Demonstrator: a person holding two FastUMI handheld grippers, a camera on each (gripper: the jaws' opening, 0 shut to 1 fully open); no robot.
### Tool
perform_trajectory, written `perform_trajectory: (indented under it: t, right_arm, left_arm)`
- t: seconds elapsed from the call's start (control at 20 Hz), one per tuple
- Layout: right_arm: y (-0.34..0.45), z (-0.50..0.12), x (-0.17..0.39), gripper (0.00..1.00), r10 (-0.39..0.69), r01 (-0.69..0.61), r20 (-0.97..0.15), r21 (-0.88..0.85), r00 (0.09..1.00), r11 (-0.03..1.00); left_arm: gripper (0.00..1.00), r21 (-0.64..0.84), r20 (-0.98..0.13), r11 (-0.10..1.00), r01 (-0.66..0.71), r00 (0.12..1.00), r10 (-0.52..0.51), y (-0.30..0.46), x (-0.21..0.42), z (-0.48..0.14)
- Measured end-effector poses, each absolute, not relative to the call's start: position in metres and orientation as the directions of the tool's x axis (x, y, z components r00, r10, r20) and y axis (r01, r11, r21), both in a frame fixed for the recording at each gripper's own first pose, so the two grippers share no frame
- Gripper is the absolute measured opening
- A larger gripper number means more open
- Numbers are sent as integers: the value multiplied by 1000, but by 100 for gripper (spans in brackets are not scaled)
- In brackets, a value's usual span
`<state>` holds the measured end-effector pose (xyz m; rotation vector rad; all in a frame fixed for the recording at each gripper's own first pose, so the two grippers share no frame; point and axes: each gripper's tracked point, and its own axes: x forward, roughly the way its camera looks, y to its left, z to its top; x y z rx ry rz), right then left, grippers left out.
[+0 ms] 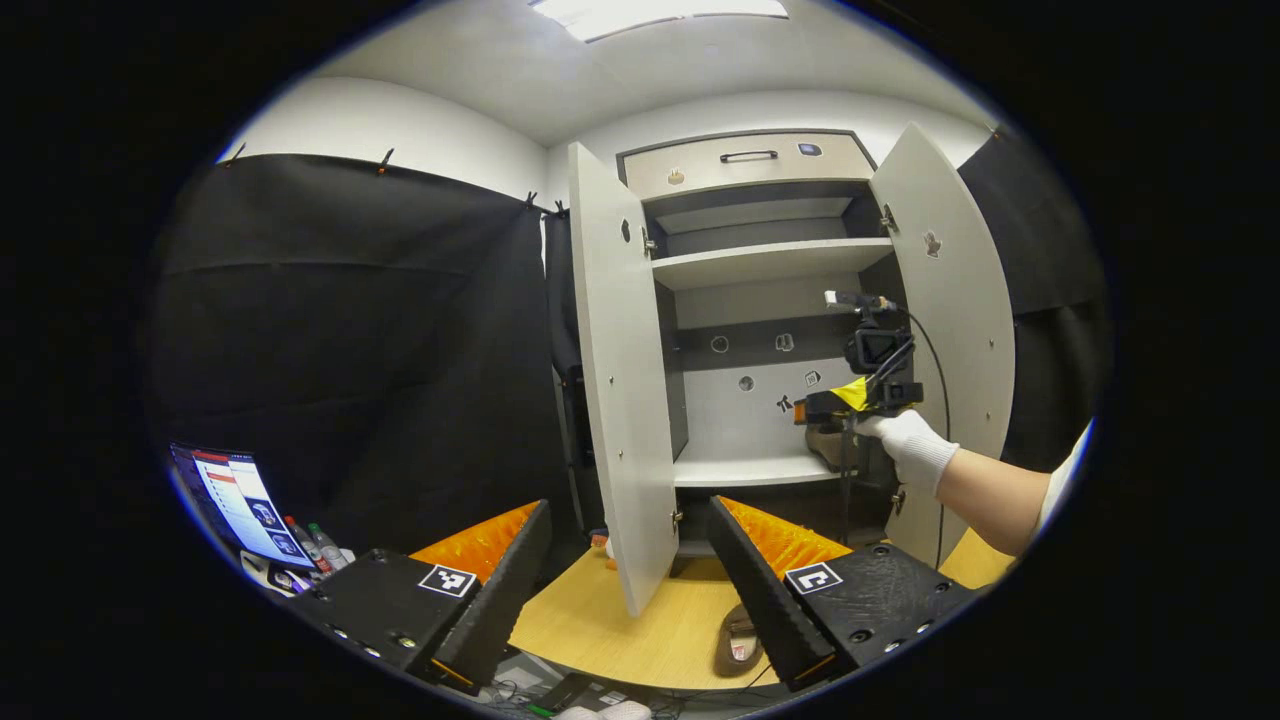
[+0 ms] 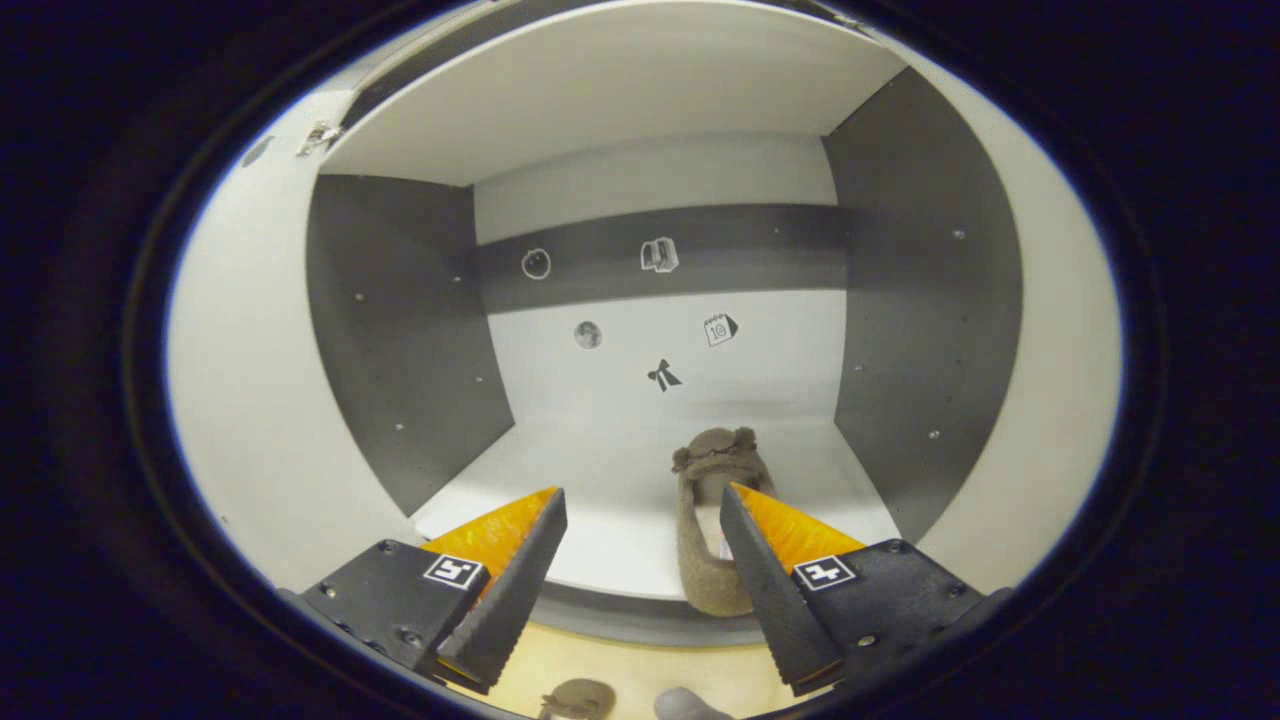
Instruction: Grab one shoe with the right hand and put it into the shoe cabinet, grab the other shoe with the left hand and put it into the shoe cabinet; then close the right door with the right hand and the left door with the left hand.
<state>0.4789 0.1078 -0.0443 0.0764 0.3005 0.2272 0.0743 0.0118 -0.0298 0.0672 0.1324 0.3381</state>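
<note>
Recording booth, black cloth walls [image 1: 350, 340], laptop [image 1: 235, 500], shoe cabinet [image 1: 760, 260]

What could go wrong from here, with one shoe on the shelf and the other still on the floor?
1. The shelved shoe seems to overhang the shelf's front edge, so it may drop or block the doors.
2. The second shoe lies on the floor close to the open left door; the left hand-held gripper could knock that door reaching down.
3. The right hand-held gripper, jaws open, sits beside the shelved shoe and may drag it out.
</note>
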Motion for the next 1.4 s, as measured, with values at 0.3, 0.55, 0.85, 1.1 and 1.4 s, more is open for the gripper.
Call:
perform_trajectory:
  t: [0.3,0.55,0.85,1.1,1.4]
  right_arm:
    - [100,-3,387,99,299,-286,-116,120,947,951]
    - [68,19,307,99,252,-247,-27,117,967,962]
    - [22,-1,215,99,109,-107,-13,104,994,989]
    - [-11,-35,154,99,-23,27,-51,85,998,996]
    - [-33,-42,124,99,-127,132,-86,50,988,990]
  left_arm:
    - [96,90,-115,956,-278,951,287,13,79,-34]
    - [96,66,-100,985,-158,981,164,17,89,-43]
    - [96,44,-100,999,-28,994,32,34,103,-66]
    - [96,42,-135,997,63,989,-57,29,112,-99]
    - [96,3,-228,983,181,958,-176,-8,124,-166]
